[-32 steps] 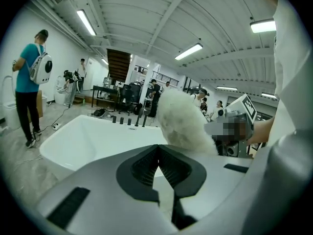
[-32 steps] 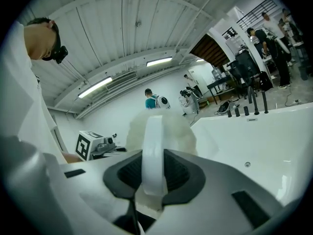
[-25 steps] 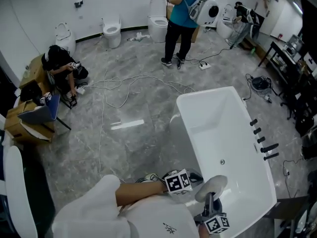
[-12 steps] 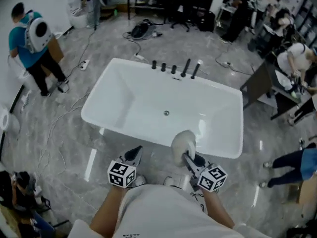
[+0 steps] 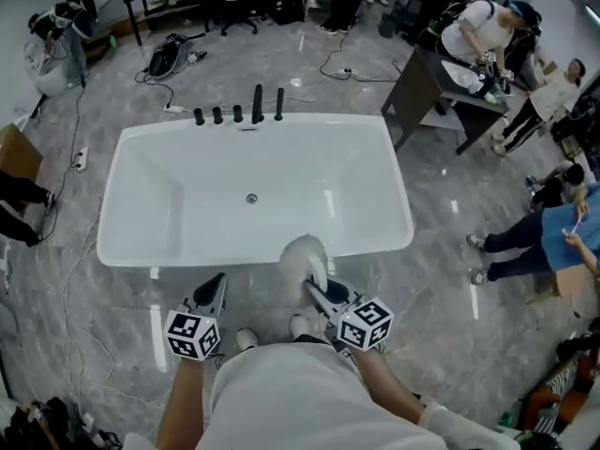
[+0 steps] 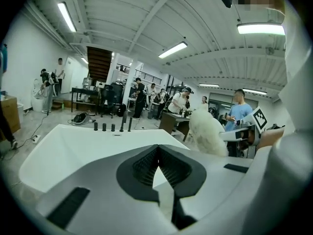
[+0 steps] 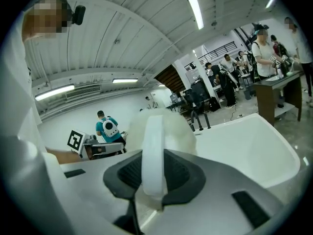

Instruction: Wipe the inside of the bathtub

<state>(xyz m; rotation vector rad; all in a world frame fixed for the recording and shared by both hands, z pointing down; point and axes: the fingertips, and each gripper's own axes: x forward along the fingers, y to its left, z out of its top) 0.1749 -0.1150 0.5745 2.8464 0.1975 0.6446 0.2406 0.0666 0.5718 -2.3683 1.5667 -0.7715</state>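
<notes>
Just in front of your body, at the near edge of the scene, you are holding both tools low, short of the tub. Your left hand-held gripper is staying closed with nothing between its jaws. Your right hand-held gripper is clamping the white handle of the fluffy white wiper. The wiper's head is showing against the near rim of the bathtub; whether it is touching there I cannot tell.

Over the last second you have been swinging round. The tub, which was lying off to your right at a slant, is now sitting square ahead with its long side towards you. That is putting you in position to start, though by my reading no wiping is happening yet.

The basin is looking white, glossy and bare, with the drain at its middle and the dark taps standing on the far rim.
</notes>
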